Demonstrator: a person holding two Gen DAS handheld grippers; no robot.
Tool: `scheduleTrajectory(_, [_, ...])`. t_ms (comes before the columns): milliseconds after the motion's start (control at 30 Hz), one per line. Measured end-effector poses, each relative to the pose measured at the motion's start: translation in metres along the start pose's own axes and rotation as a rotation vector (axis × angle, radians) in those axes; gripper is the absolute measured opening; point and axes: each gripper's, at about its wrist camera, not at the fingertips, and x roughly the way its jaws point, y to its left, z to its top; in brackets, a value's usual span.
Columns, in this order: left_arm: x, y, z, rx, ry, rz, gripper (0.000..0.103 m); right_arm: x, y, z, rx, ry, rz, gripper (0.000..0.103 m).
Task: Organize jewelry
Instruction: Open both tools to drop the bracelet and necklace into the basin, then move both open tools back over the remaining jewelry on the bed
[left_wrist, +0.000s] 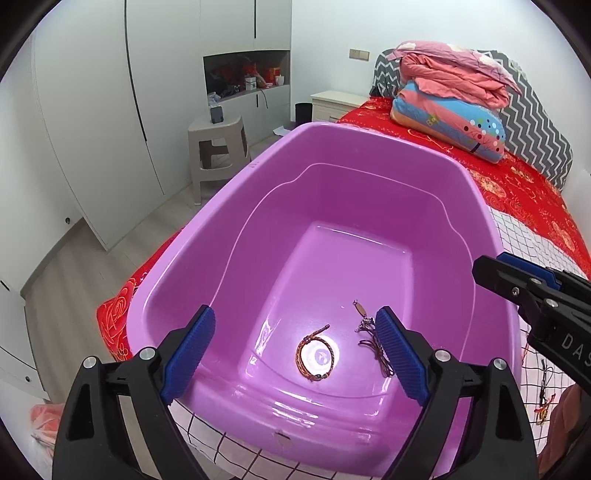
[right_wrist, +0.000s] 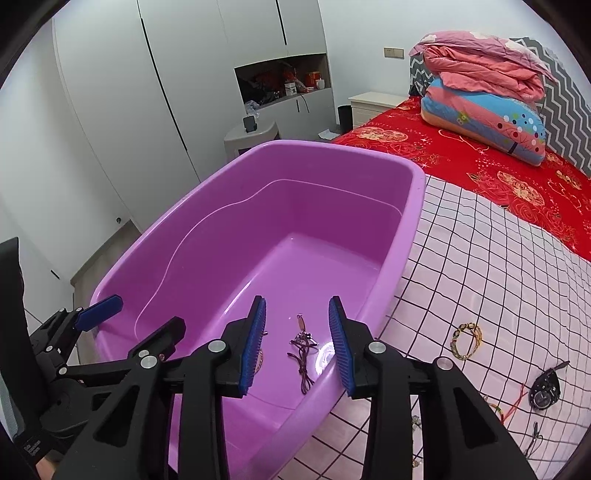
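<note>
A purple plastic tub (left_wrist: 369, 155) (right_wrist: 207, 229) sits on the bed. On its floor lie a braided orange cord bracelet (left_wrist: 314, 354) and a dark cord necklace with a metal pendant (left_wrist: 369, 332) (right_wrist: 303, 350). My left gripper (left_wrist: 299, 350) is open and empty above the tub's near end. My right gripper (right_wrist: 297, 347) is open and empty above the necklace; it also shows in the left wrist view (left_wrist: 524, 288). The left gripper shows in the right wrist view (right_wrist: 122, 325). A gold bracelet (right_wrist: 466, 341), a black watch (right_wrist: 545, 391) and thin cord pieces (right_wrist: 509, 406) lie on the checked sheet.
The tub rests on a white checked sheet (right_wrist: 480, 258) over a red bedspread (right_wrist: 461, 162). Folded pink quilts and a pillow (right_wrist: 487, 99) sit at the bedhead. A grey stool (left_wrist: 218, 147), white wardrobes (left_wrist: 92, 110) and a nightstand (right_wrist: 373, 103) stand beyond the bed.
</note>
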Motion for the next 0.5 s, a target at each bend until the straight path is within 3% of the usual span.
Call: scheduleTrajectory(500, [-0.03,-0.014,-0.012,-0.007,-0.004,-0.013,0.095,-0.038,-0.015,-0.027,0.018,-0.036,-0.045,0.055])
